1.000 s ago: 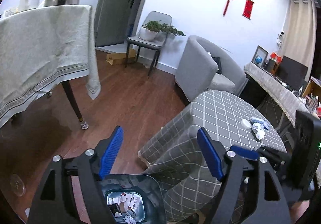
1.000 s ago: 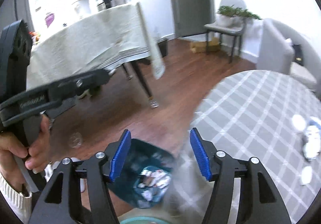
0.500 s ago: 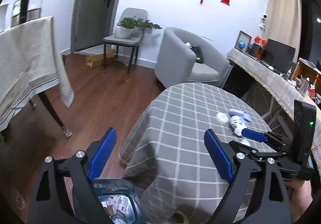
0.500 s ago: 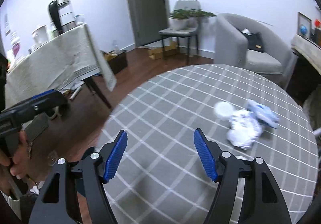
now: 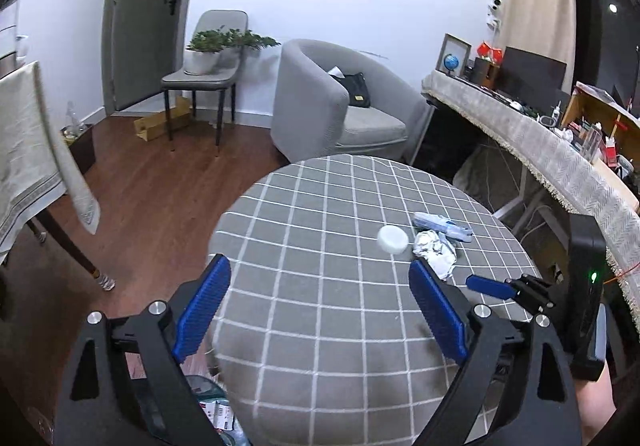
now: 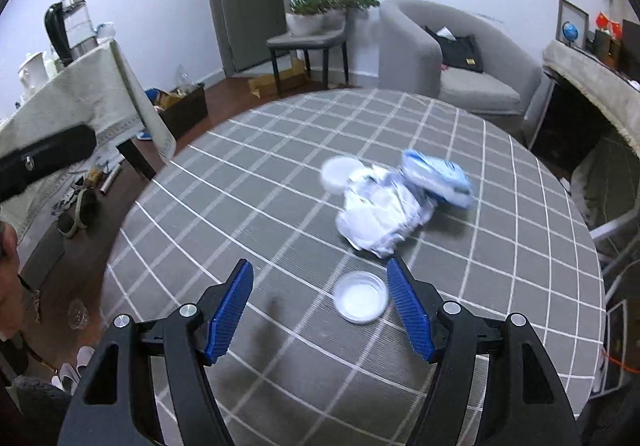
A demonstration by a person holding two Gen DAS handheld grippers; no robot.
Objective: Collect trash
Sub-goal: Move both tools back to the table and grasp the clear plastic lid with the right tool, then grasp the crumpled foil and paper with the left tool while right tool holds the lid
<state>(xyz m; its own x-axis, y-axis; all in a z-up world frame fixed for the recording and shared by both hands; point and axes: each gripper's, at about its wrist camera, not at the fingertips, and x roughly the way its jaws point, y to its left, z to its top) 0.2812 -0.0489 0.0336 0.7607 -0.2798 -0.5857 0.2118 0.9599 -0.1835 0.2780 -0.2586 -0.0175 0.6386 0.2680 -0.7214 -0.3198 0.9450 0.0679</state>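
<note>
Trash: crumpled wrapper (image 6: 382,216) at 12 o'clock, clear lid (image 6: 361,302) nearer | right gripper (image 6: 322,312) jaws apart, empty, lining up | left gripper (image 5: 320,312) jaws wide, empty

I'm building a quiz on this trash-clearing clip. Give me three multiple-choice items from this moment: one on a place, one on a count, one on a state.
1. Where is the clear lid?
A. On the floor
B. On the checked table, near the right gripper
C. On the armchair

2. How many pieces of trash lie on the table?
A. Four
B. One
C. Seven

3. What does the right gripper hold?
A. The crumpled wrapper
B. The white cap
C. Nothing

Answers: 1 B, it lies on the cloth just ahead of the right pad; 2 A, lid, cap, wrapper and blue packet; 3 C, the pads are apart and bare.
</note>
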